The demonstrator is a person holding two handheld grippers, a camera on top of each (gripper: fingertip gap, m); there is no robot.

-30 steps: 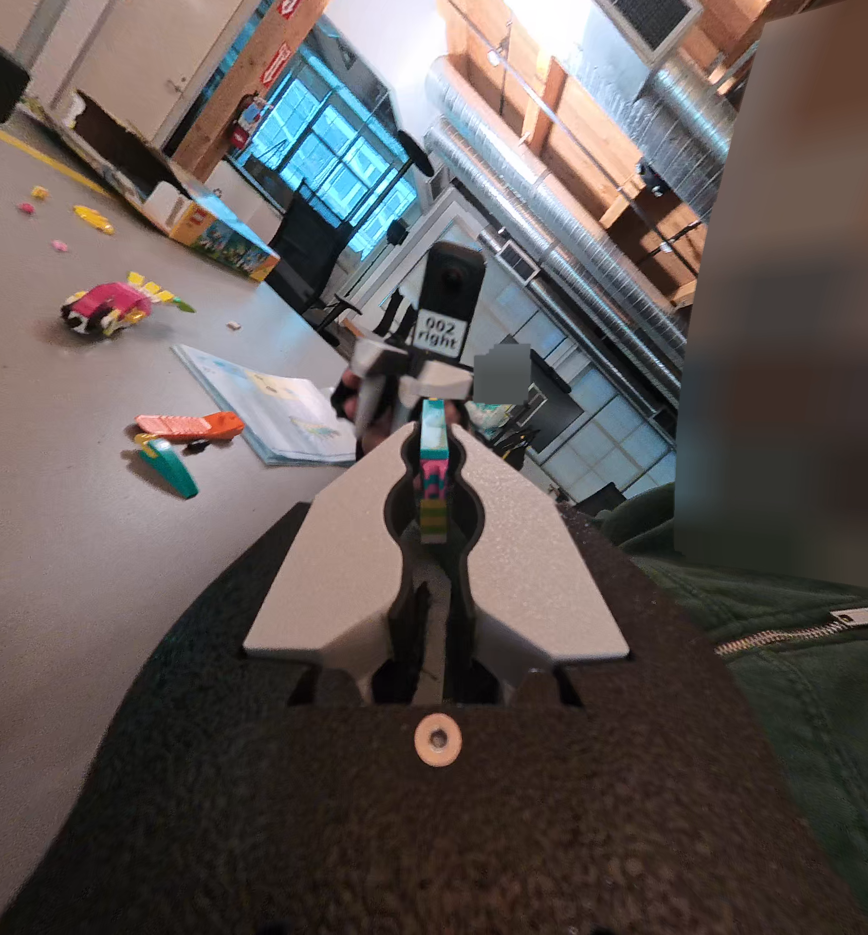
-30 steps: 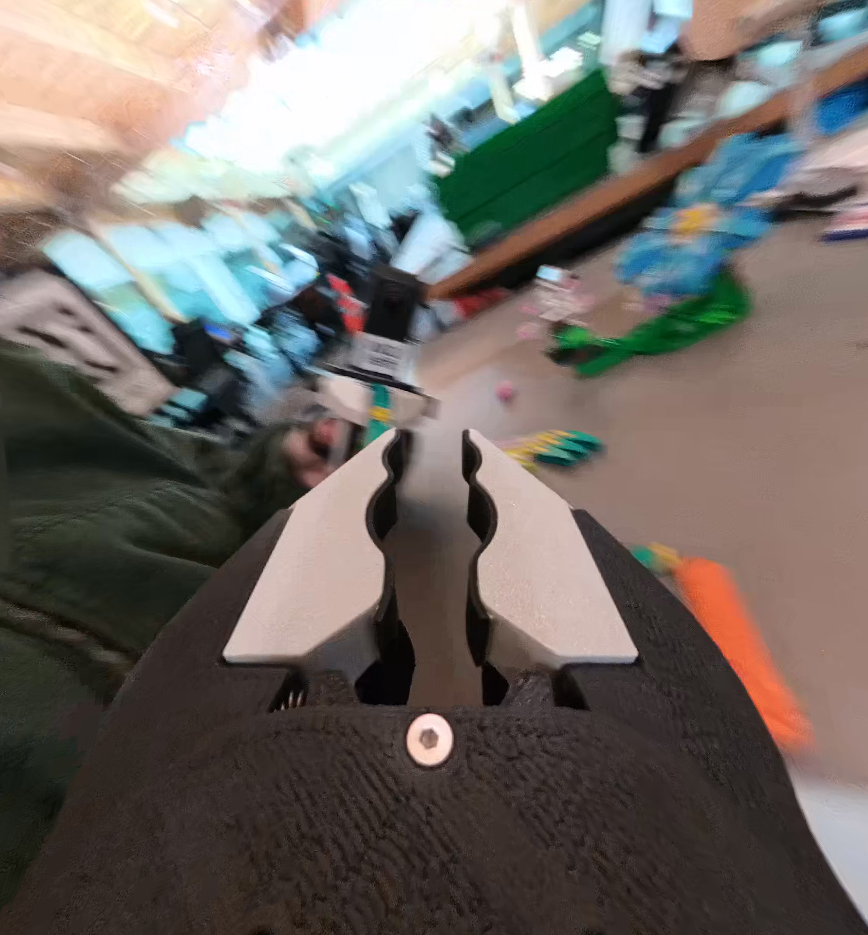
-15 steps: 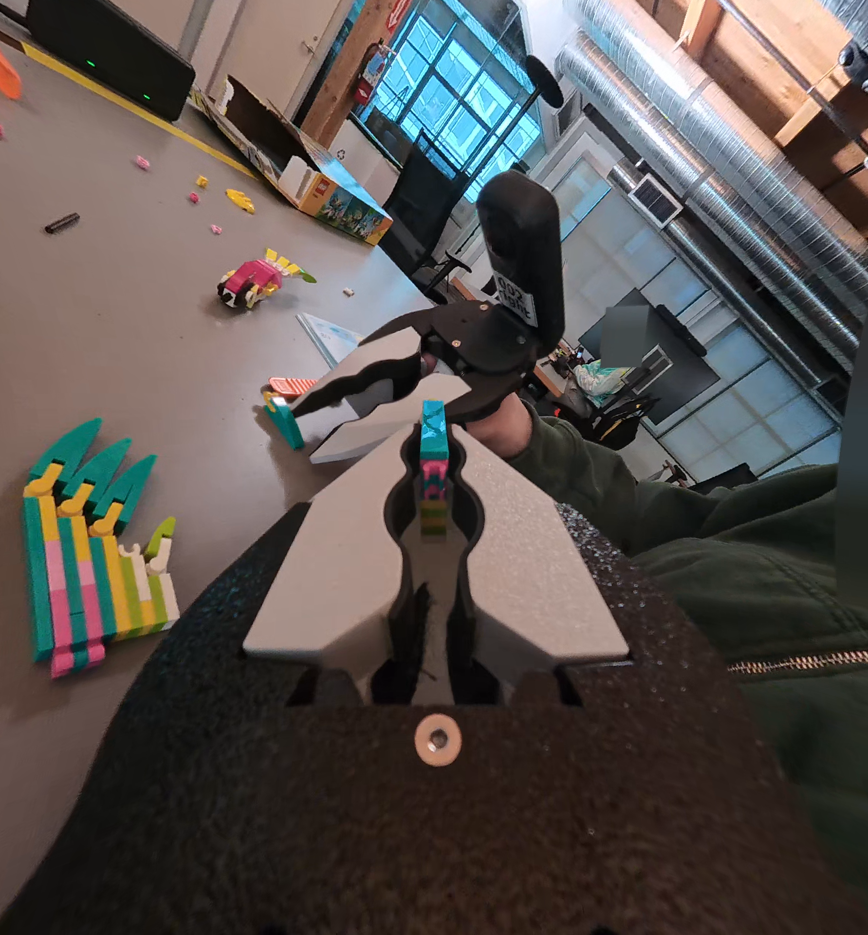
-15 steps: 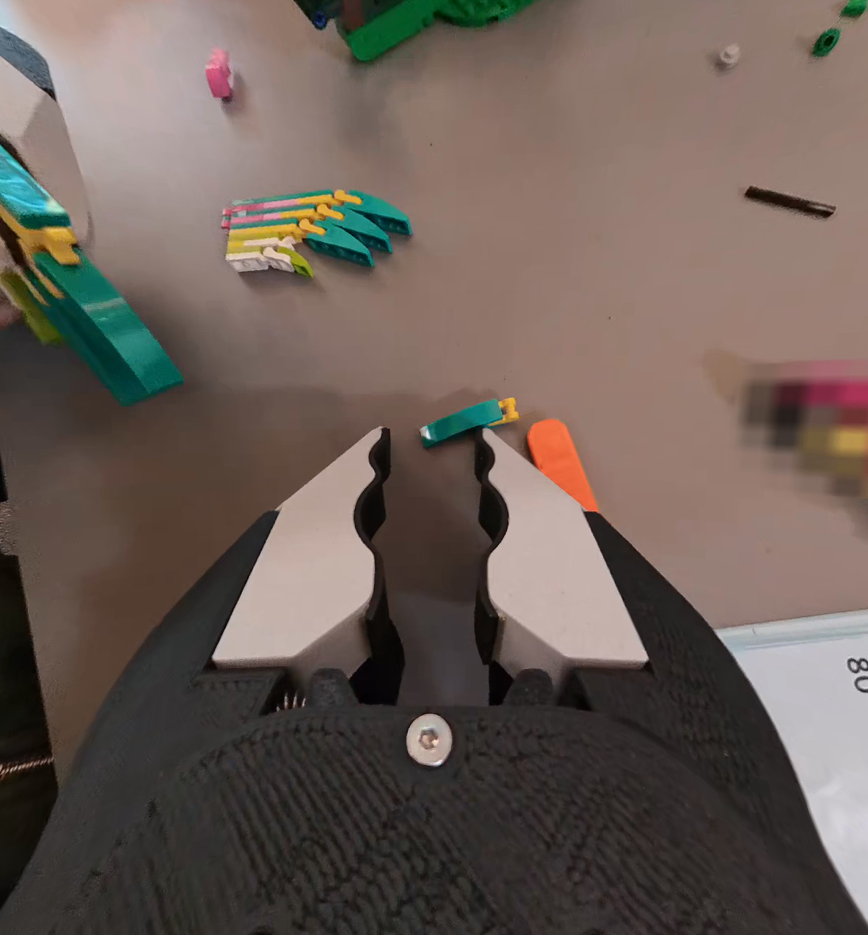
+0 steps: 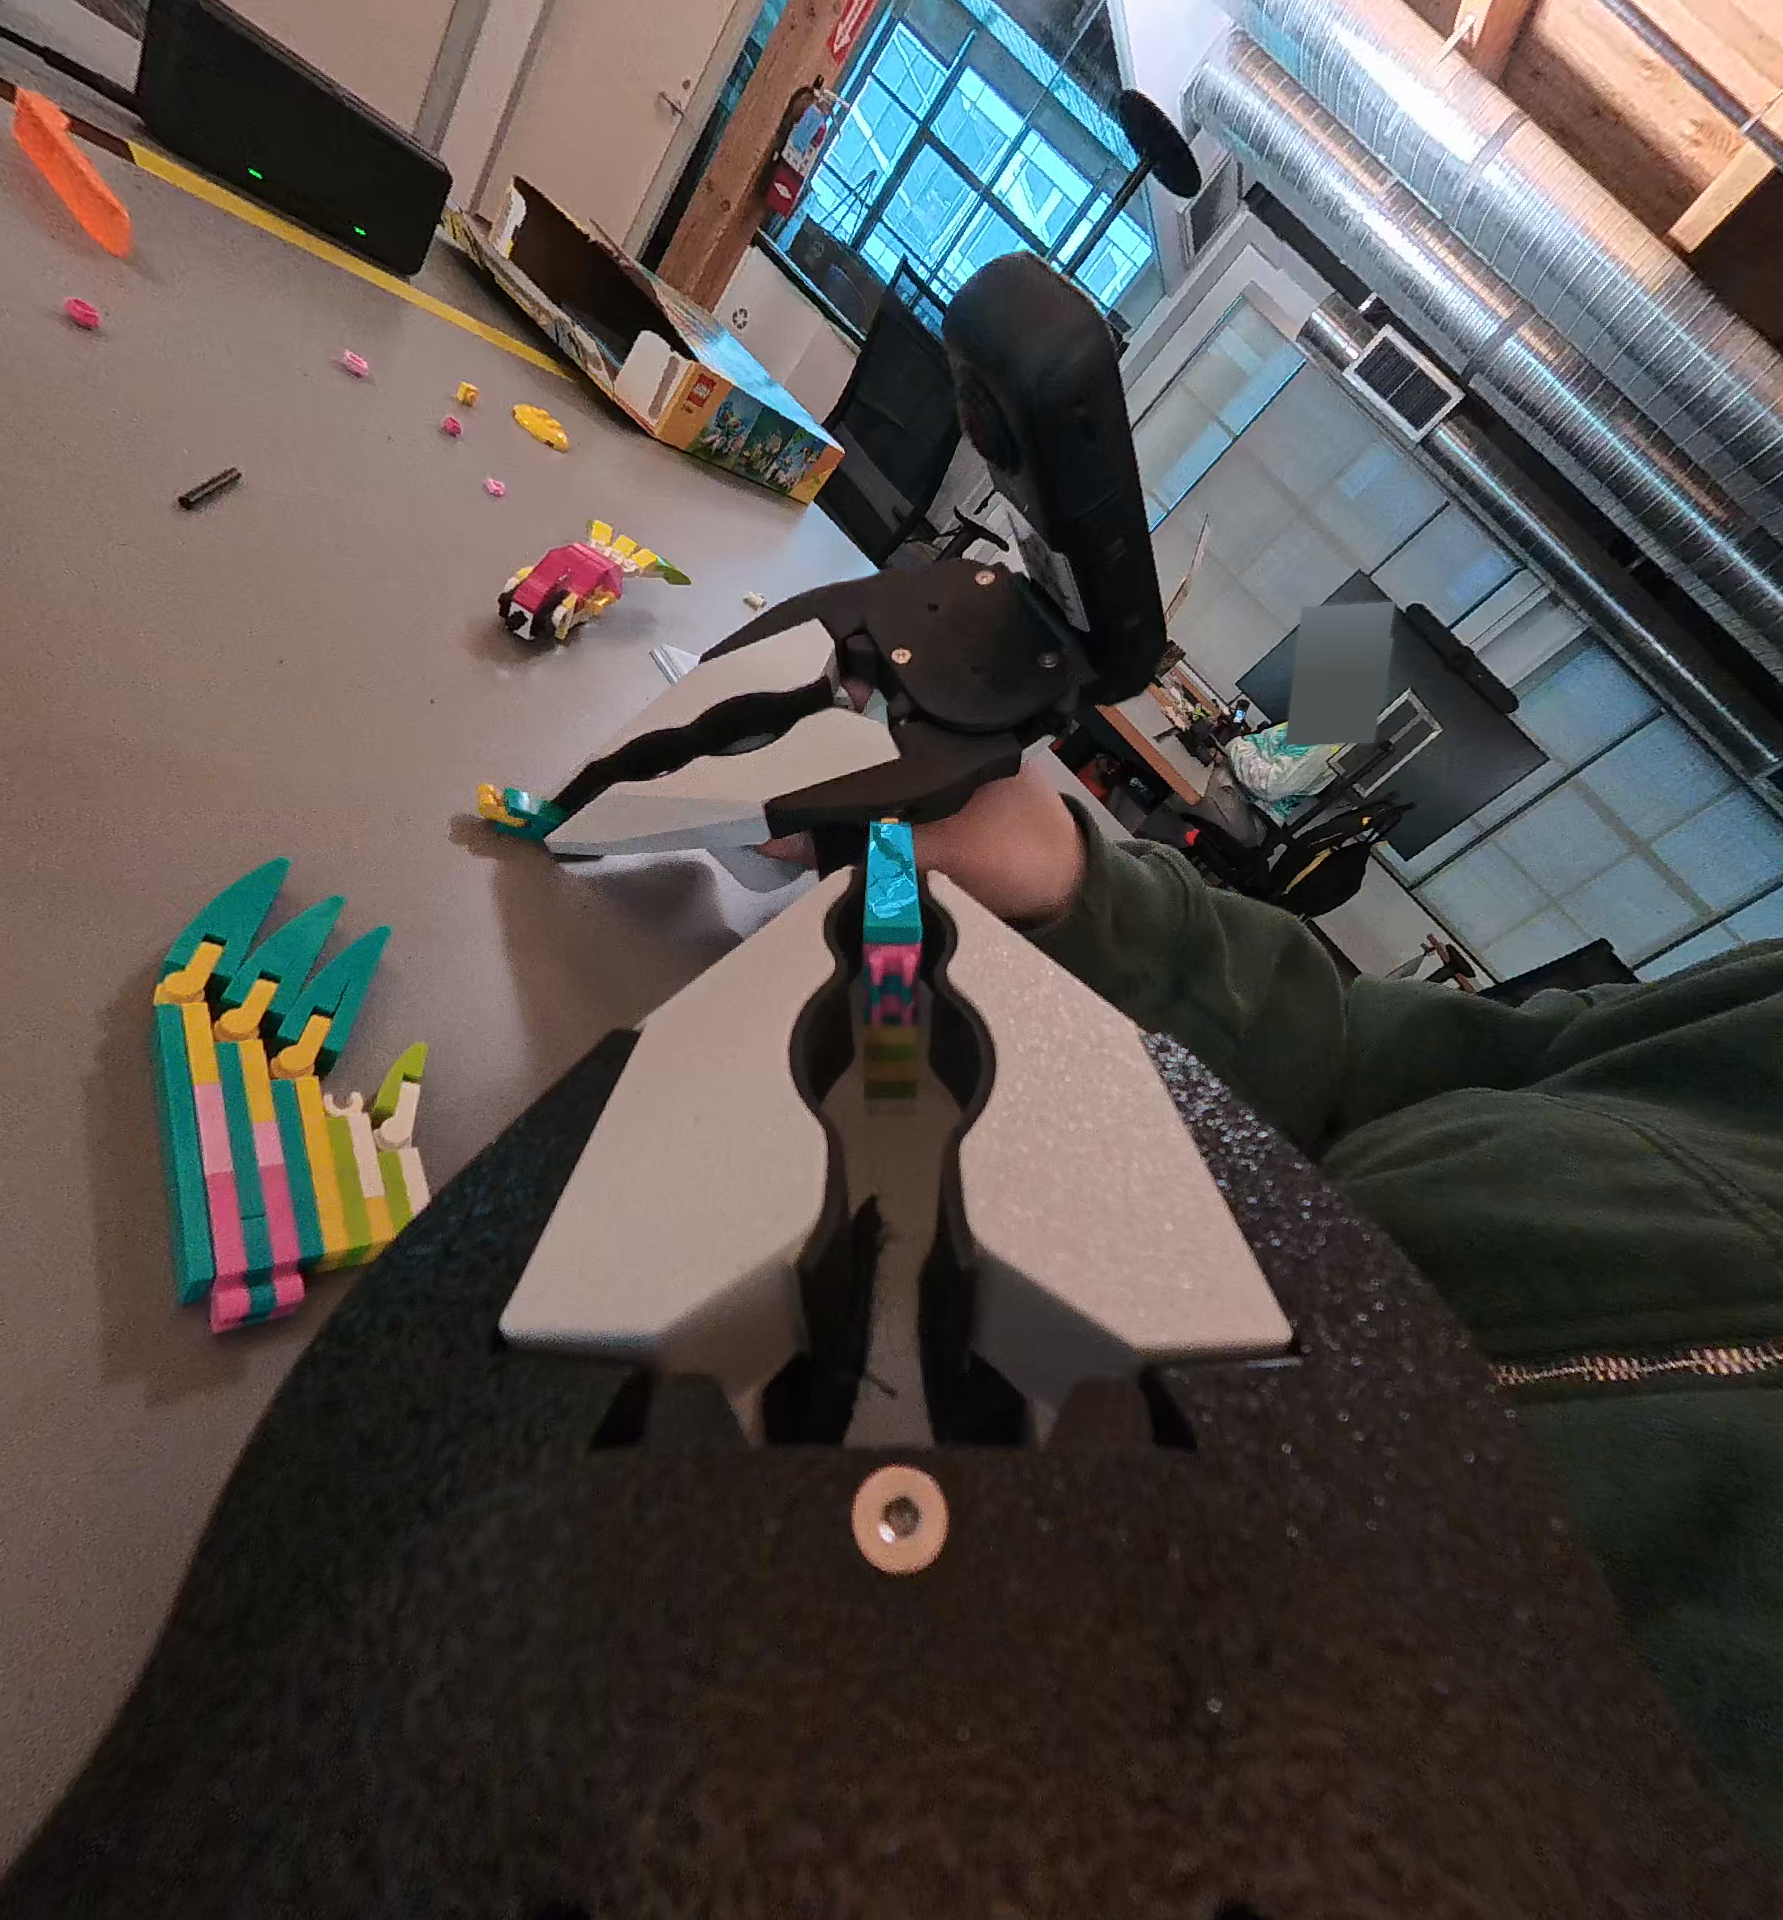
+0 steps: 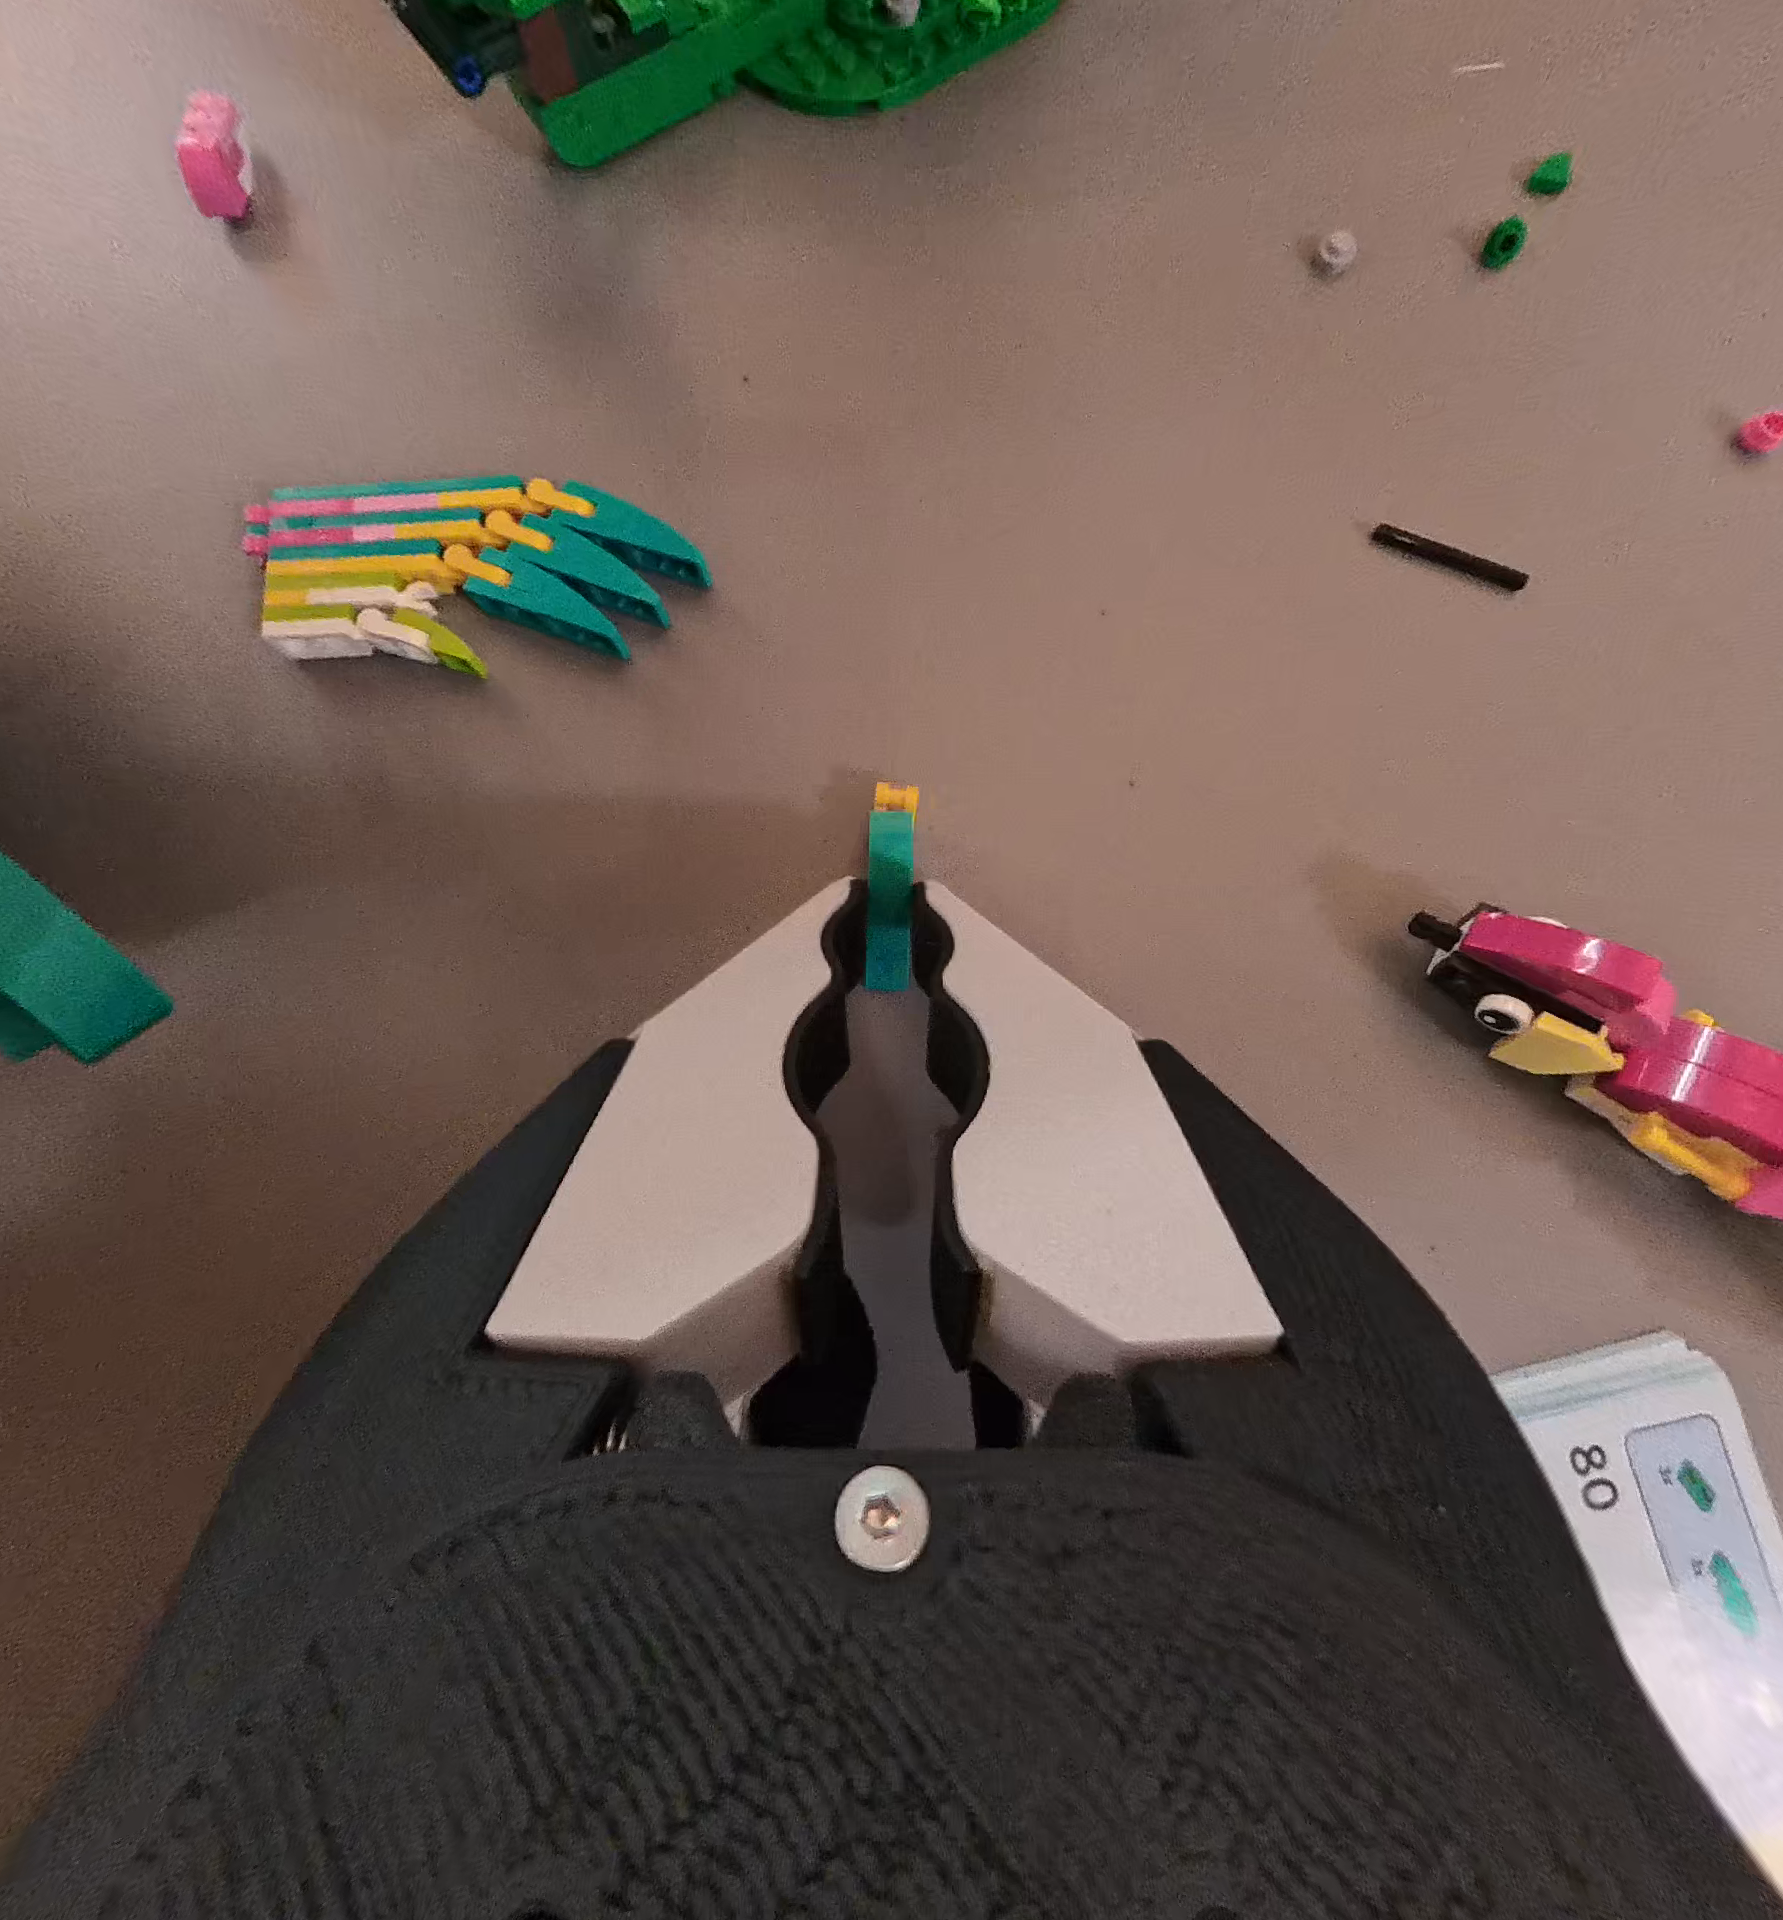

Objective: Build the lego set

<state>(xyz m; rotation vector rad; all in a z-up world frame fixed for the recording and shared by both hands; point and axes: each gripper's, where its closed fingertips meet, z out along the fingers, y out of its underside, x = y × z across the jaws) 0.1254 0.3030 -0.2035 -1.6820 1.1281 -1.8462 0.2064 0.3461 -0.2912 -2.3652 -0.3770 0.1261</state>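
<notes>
Right claw [image 6: 889,914] is pinching teal feather piece [image 6: 888,904] w/ yellow clip, frame centre, on surface [image 6: 1074,520]; left claw [image 5: 892,914] is gripping striped wing section [image 5: 889,935]. Finished wing [image 6: 451,566] is lying upper left.

Print shows in the right wrist view; the pale instruction booklet [image 6: 1687,1538] at lower right carries a page number and small part diagrams with counts. Over to the left wrist view; the cardboard set box [image 5: 731,421] bears a brand logo on its white end; a red sign [image 5: 845,19] hangs on the wooden post, cropped; the right gripper [image 5: 560,821] wears a white sticker, too edge-on to read.
</notes>
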